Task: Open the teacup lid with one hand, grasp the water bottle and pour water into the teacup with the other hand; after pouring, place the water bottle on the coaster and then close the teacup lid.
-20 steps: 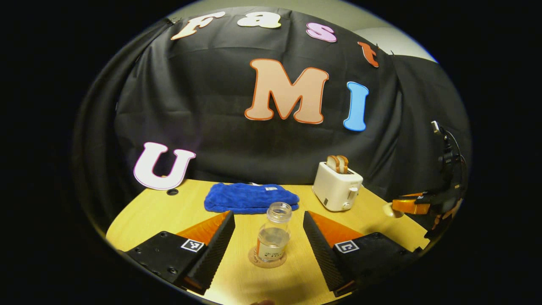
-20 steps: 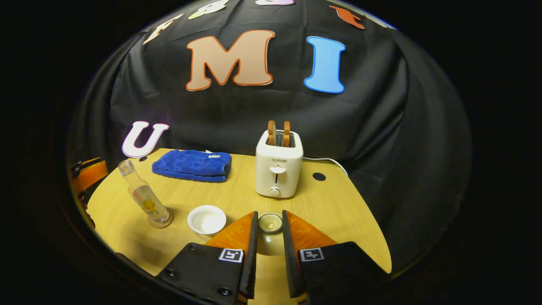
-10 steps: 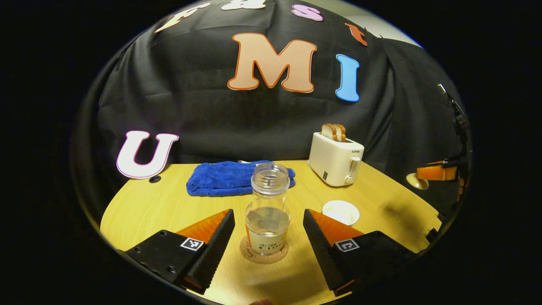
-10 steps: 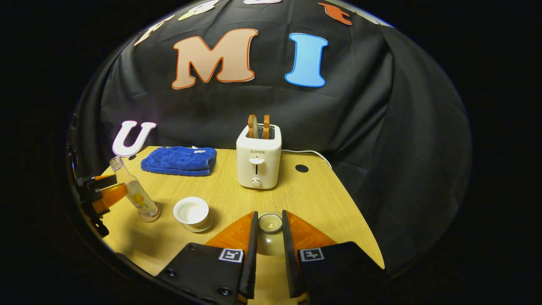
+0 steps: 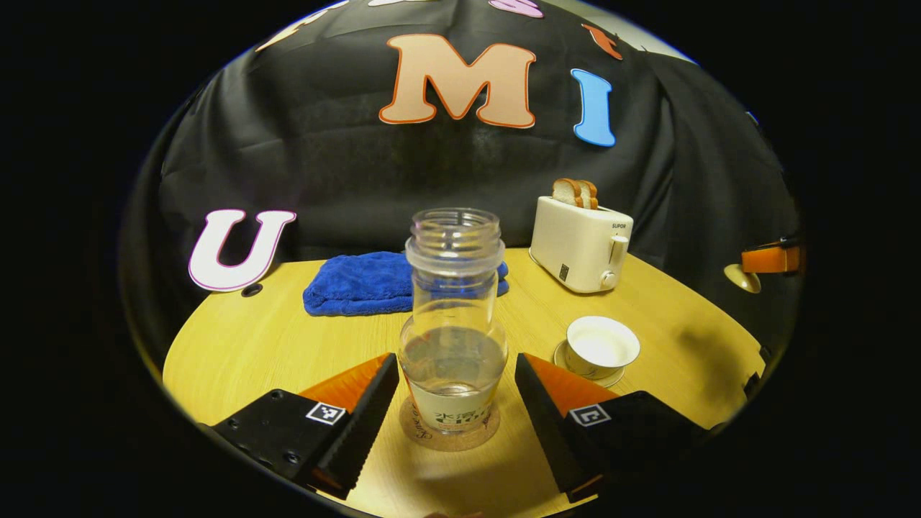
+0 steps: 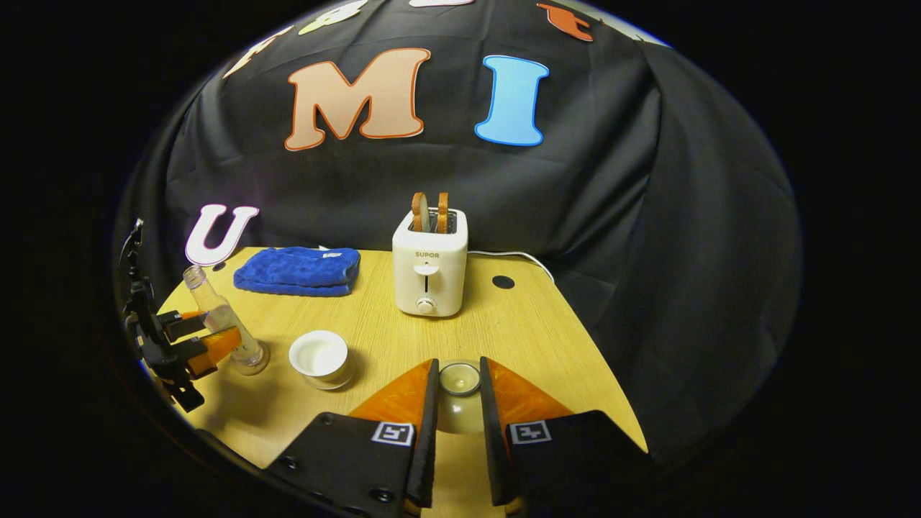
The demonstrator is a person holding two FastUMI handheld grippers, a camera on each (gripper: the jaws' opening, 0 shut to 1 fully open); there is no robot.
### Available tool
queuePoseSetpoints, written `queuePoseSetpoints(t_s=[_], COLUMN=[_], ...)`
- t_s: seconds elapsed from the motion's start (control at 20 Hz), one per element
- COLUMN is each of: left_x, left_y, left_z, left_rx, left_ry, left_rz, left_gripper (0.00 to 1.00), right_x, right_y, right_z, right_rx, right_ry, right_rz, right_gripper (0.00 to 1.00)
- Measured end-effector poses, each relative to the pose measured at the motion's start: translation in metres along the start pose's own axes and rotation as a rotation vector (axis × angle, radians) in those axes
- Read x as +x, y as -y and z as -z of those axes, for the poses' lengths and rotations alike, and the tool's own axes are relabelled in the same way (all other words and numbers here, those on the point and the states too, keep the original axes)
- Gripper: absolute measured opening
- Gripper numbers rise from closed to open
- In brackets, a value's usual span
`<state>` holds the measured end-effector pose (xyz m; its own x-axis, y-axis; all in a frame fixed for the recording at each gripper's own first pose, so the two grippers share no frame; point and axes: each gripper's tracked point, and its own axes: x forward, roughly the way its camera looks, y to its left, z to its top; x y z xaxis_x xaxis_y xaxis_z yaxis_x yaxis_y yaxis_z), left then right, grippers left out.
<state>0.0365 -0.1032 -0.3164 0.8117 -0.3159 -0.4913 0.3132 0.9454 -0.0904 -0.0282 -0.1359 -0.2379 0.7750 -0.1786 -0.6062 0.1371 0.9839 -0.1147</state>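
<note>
A clear, capless water bottle (image 5: 453, 324) stands upright on a round cork coaster (image 5: 450, 432), partly filled. My left gripper (image 5: 455, 381) is open, one finger on each side of the bottle's base, apart from it. The white teacup (image 5: 601, 347) sits uncovered on its saucer to the right. My right gripper (image 6: 458, 392) is shut on the teacup lid (image 6: 459, 378), held by its knob above the table. In the right gripper view the bottle (image 6: 223, 322) stands at the left with the left gripper (image 6: 205, 338) around it, and the teacup (image 6: 319, 357) just right of it.
A white toaster (image 6: 429, 262) with two bread slices stands at the back of the wooden table (image 6: 504, 331). A folded blue towel (image 5: 381, 284) lies at the back left. The right gripper with the lid (image 5: 759, 267) hangs off the table's right edge in the left gripper view.
My left gripper has moved in toward the bottle, so that the bottle now stands between its open fingers. The right gripper holds the lid as before, drifting slightly.
</note>
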Motion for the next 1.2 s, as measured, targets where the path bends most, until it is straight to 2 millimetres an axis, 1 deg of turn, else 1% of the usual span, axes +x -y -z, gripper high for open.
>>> queuePoseSetpoints(t_s=[0.15,0.2,0.25,0.3,0.35,0.4,0.55,0.6,0.7,0.8,0.85,0.9,0.95,1.0,1.1,1.2], left_x=[0.001,0.001,0.001,0.002,0.001,0.003,0.001,0.001,0.001,0.000,0.001,0.001,0.001,0.002,0.007,0.010], left_y=[-0.003,-0.002,-0.003,-0.004,-0.003,-0.002,0.003,0.003,0.003,-0.001,-0.003,-0.004,-0.006,-0.006,-0.006,-0.001], left_z=[0.003,0.004,0.003,0.003,0.002,0.003,0.002,0.003,-0.003,-0.006,-0.008,-0.008,-0.008,-0.008,-0.006,-0.005], left_rx=[-0.004,-0.008,-0.010,-0.011,-0.013,-0.008,0.057,0.098,0.179,0.252,0.283,0.319,0.357,0.397,0.489,0.583], left_ry=[0.001,0.000,0.001,0.002,0.008,0.005,-0.025,-0.035,-0.038,-0.051,-0.062,-0.077,-0.092,-0.108,-0.134,-0.148], left_rz=[-0.007,-0.008,-0.010,-0.012,-0.009,-0.007,0.019,0.022,0.023,0.007,-0.004,-0.015,-0.025,-0.033,-0.048,-0.056], left_gripper=[0.95,0.90,0.88,0.83,0.82,0.76,0.72,0.71,0.70,0.70,0.71,0.69,0.71,0.69,0.70,0.70], right_x=[-0.001,-0.001,-0.001,-0.001,-0.002,-0.002,-0.003,-0.002,-0.004,-0.002,-0.001,-0.002,-0.001,-0.001,-0.001,-0.001], right_y=[-0.001,-0.002,-0.002,-0.002,-0.002,-0.003,-0.003,-0.004,-0.003,-0.003,-0.002,-0.002,0.000,0.002,0.007,0.013], right_z=[0.000,0.000,0.000,0.002,0.001,0.001,0.000,0.000,0.000,0.002,0.002,0.003,0.004,0.005,0.008,0.012], right_rx=[-0.004,-0.007,-0.009,-0.009,-0.008,-0.009,-0.009,-0.007,0.001,0.009,0.014,0.018,0.024,0.030,0.040,0.045], right_ry=[0.003,0.003,0.002,0.001,0.001,0.003,0.006,0.008,0.012,0.014,0.014,0.015,0.015,0.014,0.011,0.008], right_rz=[-0.004,-0.006,-0.007,-0.009,-0.011,-0.013,-0.020,-0.023,-0.027,-0.031,-0.033,-0.033,-0.034,-0.034,-0.033,-0.027], right_gripper=[0.34,0.34,0.33,0.36,0.35,0.34,0.33,0.34,0.34,0.34,0.34,0.33,0.34,0.34,0.34,0.34])
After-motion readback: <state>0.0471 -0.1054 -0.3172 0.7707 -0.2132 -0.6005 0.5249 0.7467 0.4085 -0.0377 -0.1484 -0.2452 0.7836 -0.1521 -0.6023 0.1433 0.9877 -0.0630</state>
